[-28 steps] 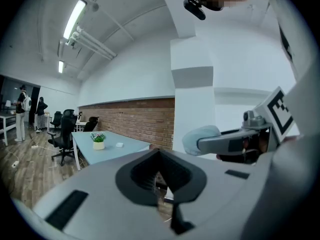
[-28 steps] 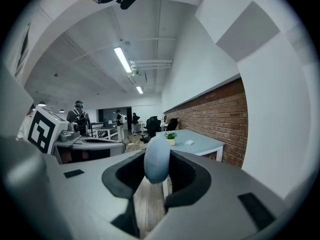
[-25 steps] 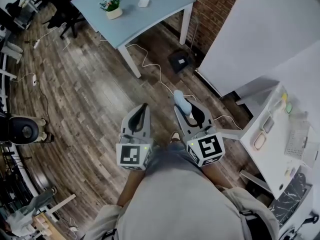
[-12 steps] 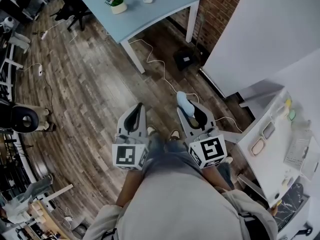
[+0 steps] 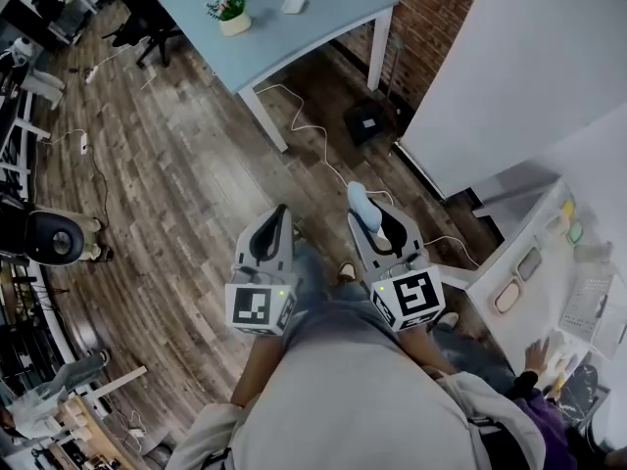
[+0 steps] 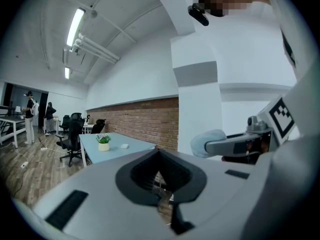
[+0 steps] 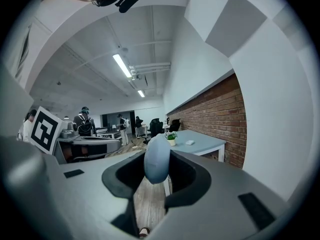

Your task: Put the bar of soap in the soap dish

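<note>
The bar of soap [image 7: 157, 159] is pinched in the right gripper [image 5: 363, 210]'s jaws. The left gripper [image 5: 278, 221]'s jaws are pressed together. A white table [image 5: 549, 292] is seen rightward.

The pale blue bar of soap [image 5: 359, 200] is clamped at the tips of the right gripper [image 5: 368, 215] over the wooden floor [image 5: 176, 184]; the left gripper [image 5: 277, 221] is held alongside.

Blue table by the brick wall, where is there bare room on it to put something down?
The blue table is bare across its near half, from the potted plant and the small white object down to the front corner. The white counter at right is crowded with small dishes and a person's hand.
</note>
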Tool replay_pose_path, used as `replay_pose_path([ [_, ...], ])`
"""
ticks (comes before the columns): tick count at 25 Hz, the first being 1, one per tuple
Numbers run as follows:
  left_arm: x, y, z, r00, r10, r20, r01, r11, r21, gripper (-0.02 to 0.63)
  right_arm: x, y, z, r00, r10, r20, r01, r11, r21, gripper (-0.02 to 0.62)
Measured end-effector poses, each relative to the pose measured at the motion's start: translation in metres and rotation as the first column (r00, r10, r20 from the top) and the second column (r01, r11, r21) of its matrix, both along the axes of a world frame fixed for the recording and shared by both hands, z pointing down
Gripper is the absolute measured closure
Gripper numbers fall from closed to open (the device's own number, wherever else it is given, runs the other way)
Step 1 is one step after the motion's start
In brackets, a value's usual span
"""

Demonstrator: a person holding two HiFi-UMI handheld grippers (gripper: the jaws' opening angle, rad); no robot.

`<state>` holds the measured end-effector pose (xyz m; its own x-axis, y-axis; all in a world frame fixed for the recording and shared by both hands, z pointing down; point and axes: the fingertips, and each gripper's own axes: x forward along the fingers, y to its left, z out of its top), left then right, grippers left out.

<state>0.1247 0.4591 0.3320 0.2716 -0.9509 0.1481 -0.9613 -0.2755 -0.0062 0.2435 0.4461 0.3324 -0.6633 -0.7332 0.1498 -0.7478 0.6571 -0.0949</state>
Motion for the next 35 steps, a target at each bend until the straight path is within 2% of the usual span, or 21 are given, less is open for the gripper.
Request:
replay_pose_path([
  [12,-0.022,-0.057,-0.002,0.999,0.024,-0.023,-0.024,1.000,0.011,0.603,-0.032,-0.051,-0.007,1.000,-0.007,-0.026,0.008,1.000,0.025,0.466],
  [27,-0.094,-0.169,-0.006,0.996,0.076,-0.041,-0.075,0.997,0.008,0.603,-0.116,-0.157,-0.006,0.999,0.002,-0.044,-0.002,1.000,0.005,0.466],
  [35,-0.135,-0.208,-0.006,0.992,0.121,-0.037,-0.121,0.993,0.001,0.603,-0.164,-0.196,-0.009,0.999,0.023,-0.049,-0.023,1.000,0.006,0.466],
])
